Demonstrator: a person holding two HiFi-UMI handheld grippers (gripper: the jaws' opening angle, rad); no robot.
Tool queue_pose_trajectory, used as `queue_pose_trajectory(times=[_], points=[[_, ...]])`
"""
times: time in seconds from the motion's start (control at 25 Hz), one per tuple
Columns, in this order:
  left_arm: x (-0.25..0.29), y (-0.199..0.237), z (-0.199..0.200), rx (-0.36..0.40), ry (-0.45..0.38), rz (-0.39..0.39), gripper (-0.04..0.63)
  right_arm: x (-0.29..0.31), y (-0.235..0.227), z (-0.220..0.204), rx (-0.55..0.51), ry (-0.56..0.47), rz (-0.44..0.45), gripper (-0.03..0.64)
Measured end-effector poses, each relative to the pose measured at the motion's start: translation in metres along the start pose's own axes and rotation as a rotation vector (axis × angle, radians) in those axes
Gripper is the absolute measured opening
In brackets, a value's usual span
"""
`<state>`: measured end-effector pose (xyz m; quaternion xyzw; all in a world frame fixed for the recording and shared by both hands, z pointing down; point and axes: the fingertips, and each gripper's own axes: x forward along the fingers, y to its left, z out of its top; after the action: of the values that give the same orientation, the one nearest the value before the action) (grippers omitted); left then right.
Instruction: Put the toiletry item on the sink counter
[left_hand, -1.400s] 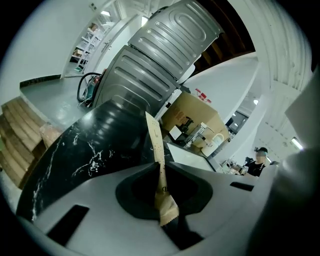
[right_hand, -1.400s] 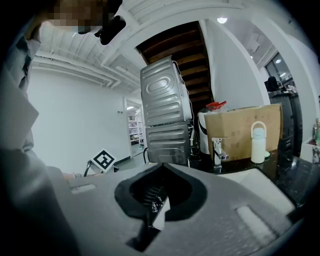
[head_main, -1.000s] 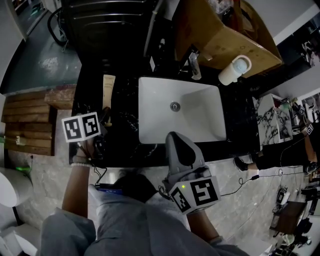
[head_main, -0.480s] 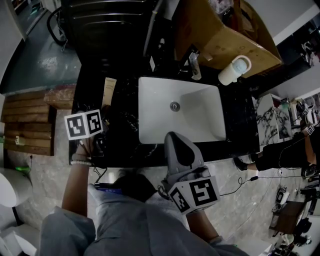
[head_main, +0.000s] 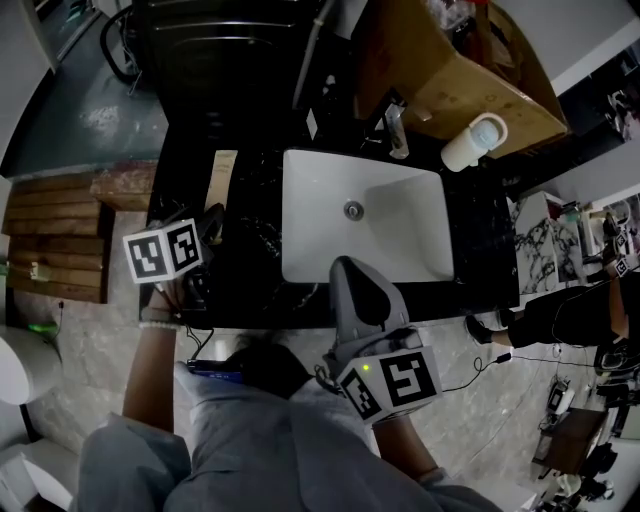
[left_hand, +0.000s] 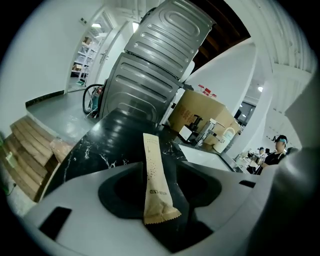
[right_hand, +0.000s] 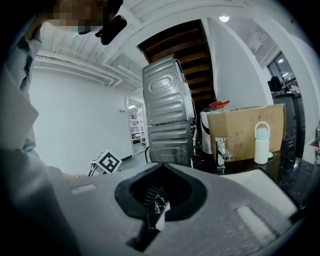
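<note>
A tall stacked metal appliance (head_main: 220, 50) is being seen behind the black marble sink counter (head_main: 250, 270), with a cardboard box (head_main: 470, 90) being propped at the counter's far right corner. A white basin (head_main: 400, 240) is being shown set into the counter's middle. The right gripper (right_hand: 161, 165) is being held over the basin's near rim, its jaws being kept together with nothing of the task's between them. The left gripper (left_hand: 159, 170) is being held low at the counter's left end; its jaws are being opened, the pads no longer being pressed on anything. A white bottle (head_main: 470, 143) and a faucet (head_main: 397, 130) are being noted behind the basin. The toiletry sachet (left_hand: 151, 150) is being left flat on the counter, left of the basin, its near end lying between the spread jaws.
</note>
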<state>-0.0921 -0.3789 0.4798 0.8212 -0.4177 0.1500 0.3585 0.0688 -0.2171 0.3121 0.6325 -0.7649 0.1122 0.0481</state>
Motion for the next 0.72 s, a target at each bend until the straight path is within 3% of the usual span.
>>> queue_pose_trajectory(times=[0.32,0.72], points=[[-0.036,-0.002,0.017,-0.013,-0.1,0.017,0.19,0.004,0.01,0.009,-0.016,-0.018,0.038,-0.003],[-0.106,-0.035,0.06,0.036,-0.289,-0.037,0.187,0.01,0.028,0.019,-0.029,-0.046,0.094,-0.003]])
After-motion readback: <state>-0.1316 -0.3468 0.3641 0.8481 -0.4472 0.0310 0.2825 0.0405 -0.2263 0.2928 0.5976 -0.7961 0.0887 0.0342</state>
